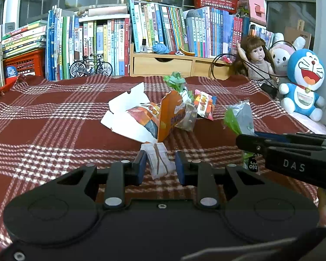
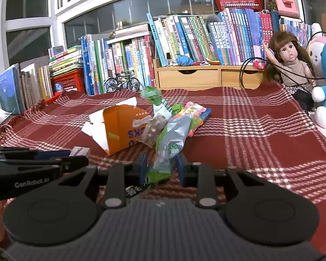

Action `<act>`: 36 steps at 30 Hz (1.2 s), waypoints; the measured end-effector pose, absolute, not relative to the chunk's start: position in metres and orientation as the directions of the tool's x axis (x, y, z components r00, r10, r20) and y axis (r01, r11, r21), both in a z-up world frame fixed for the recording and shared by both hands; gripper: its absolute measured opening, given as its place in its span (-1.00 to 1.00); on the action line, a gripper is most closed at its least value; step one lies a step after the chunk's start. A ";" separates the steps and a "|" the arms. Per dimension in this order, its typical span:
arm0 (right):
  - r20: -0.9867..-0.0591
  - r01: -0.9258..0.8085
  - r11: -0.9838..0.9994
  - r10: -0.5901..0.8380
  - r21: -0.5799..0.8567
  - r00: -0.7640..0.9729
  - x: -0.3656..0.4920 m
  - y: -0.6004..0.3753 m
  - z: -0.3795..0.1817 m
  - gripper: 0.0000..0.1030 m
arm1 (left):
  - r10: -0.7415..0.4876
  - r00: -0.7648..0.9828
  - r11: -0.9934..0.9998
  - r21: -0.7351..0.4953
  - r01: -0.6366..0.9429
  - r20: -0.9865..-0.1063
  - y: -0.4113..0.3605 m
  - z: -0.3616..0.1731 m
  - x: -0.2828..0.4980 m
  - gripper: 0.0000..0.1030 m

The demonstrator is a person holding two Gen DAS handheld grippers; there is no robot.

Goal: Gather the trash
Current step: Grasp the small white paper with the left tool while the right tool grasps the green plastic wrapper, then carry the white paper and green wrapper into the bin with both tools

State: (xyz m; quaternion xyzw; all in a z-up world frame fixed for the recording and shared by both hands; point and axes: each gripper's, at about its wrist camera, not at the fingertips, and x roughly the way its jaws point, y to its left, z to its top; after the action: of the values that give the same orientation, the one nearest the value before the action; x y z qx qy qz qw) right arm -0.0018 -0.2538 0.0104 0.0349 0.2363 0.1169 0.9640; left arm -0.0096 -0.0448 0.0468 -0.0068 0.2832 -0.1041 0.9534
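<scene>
Trash pile on red plaid blanket [image 1: 54, 130], w/ orange carton [image 1: 168, 117] as landmark: white flattened box [image 1: 123, 117] touches carton's left side, crumpled snack wrappers [image 1: 203, 104] lie just beside its right & rear. Left gripper [image 1: 159, 166], near side of carton, is clamped on small white folded packet [image 1: 159, 161]. Right gripper [image 2: 160, 166], right of carton in left wrist view, is clamped on green-and-silver wrapper [image 2: 171, 139], which stands up betw. its blue pads [image 2: 143, 163].
</scene>
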 end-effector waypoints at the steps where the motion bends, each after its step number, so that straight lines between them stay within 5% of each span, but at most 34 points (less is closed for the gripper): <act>1: -0.446 -0.212 0.970 0.245 0.123 0.861 -0.005 -0.253 0.011 -0.33 | -0.203 0.818 0.978 -0.074 0.194 -0.538 -0.044 0.047 -0.012 -0.47; 36: -0.472 -0.367 0.924 0.372 0.107 0.799 -0.141 -0.206 0.001 -0.33 | -0.177 0.786 0.984 -0.099 0.147 -0.593 -0.001 0.021 -0.137 -0.48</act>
State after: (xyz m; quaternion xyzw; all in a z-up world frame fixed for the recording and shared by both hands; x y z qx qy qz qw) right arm -0.1409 -0.2059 0.0006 0.0051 0.2501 0.1947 0.9484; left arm -0.1374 -0.0008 0.0208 -0.0239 0.3160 -0.0856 0.9446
